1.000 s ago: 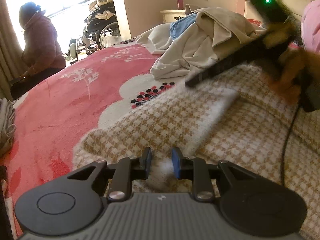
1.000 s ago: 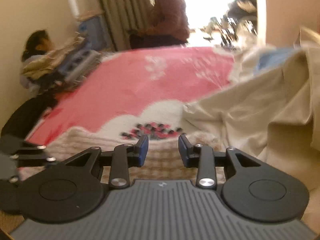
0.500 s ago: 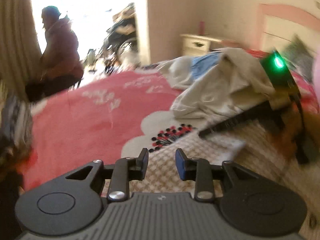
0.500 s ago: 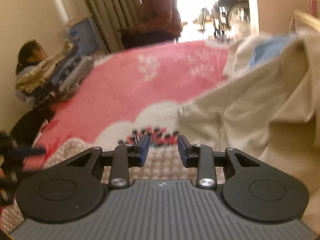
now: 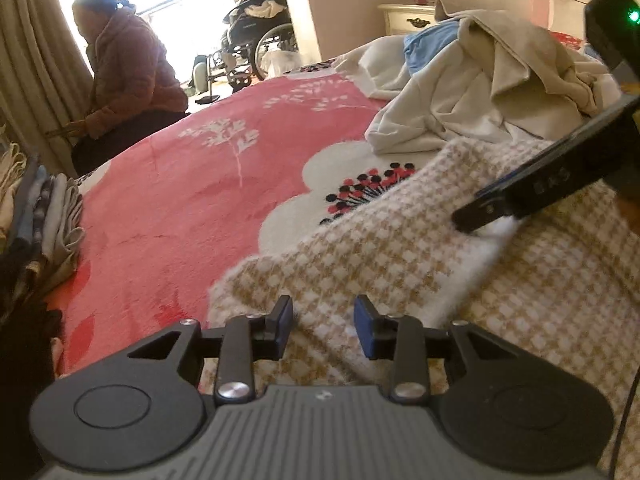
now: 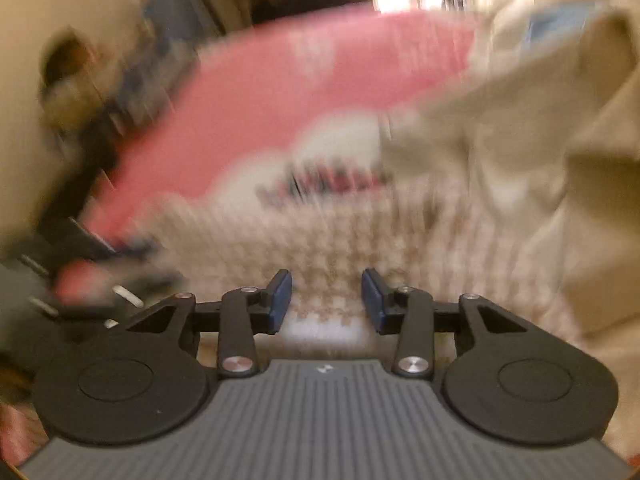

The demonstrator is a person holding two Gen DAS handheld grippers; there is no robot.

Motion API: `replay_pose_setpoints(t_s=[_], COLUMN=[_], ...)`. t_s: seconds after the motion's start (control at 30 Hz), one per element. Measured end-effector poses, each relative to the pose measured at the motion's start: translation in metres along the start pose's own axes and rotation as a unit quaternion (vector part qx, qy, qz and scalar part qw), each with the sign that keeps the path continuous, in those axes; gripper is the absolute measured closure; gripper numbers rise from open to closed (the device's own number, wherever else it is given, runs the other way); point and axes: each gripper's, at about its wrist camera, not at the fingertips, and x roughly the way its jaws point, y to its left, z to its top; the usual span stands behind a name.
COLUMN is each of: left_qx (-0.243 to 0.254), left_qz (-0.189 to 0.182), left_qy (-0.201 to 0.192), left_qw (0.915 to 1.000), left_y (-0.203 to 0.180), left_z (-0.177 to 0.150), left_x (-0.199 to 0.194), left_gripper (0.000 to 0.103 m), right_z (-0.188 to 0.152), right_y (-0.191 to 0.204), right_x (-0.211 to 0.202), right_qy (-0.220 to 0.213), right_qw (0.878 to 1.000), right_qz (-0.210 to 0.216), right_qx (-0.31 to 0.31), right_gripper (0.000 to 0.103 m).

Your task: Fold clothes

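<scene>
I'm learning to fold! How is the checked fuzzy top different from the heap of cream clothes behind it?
The tan-and-white checked fuzzy top lies spread flat on the pink flowered blanket; the heap of cream clothes is crumpled and piled high. The top is patterned; the heap is plain, with a blue piece poking out. Both lie on the same blanket.
</scene>
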Motion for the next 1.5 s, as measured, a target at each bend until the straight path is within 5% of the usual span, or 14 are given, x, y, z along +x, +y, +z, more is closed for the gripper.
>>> replay_pose_setpoints(t_s=[0.17,0.37,0.63,0.83,1.03,1.23,1.37,1.43,1.5], left_qx=[-0.062,-0.114,-0.18,-0.273,-0.29,-0.337,-0.376,-0.381,-0.376], left_qz=[-0.008,-0.027,-0.037,-0.094,-0.116,-0.158,-0.213,-0.229,-0.227], left_qy=[-0.034,-0.104,-0.063,0.019,0.093,0.046,0.018,0.034,0.036], left_qw=[0.9975,0.9877,0.981,0.9572,0.9455,0.9269,0.9018,0.8954,0.8978], left_y=[0.007,0.024,0.07,0.053,0.003,0.004,0.016,0.015,0.012], left_z=[0.004,-0.01,-0.082,-0.187,-0.257,-0.281,-0.285,-0.288,-0.289], left_x=[-0.029,-0.136,-0.277,-0.274,-0.224,-0.217,-0.209,-0.195,-0.191], left_gripper=[0.068,0.062,0.045,0.04,0.04,0.038,0.039,0.041,0.042], right_z=[0.001,-0.02,-0.046,-0.056,-0.076,-0.089,-0.084,-0.084,-0.086], right_y=[0.015,0.017,0.096,0.175,0.234,0.266,0.277,0.281,0.286], right_x=[-0.054,-0.138,-0.208,-0.177,-0.114,-0.079,-0.059,-0.047,-0.034], right_qy=[-0.026,-0.031,-0.022,0.024,0.097,0.147,0.159,0.169,0.182], right_qw=[0.999,0.999,0.997,0.99,0.981,0.974,0.973,0.971,0.969], right_qz=[-0.019,-0.014,0.075,0.115,0.133,0.121,0.104,0.098,0.089], right_qx=[-0.015,0.005,-0.026,-0.073,-0.099,-0.127,-0.133,-0.136,-0.144], right_gripper=[0.064,0.063,0.056,0.052,0.049,0.043,0.039,0.037,0.036])
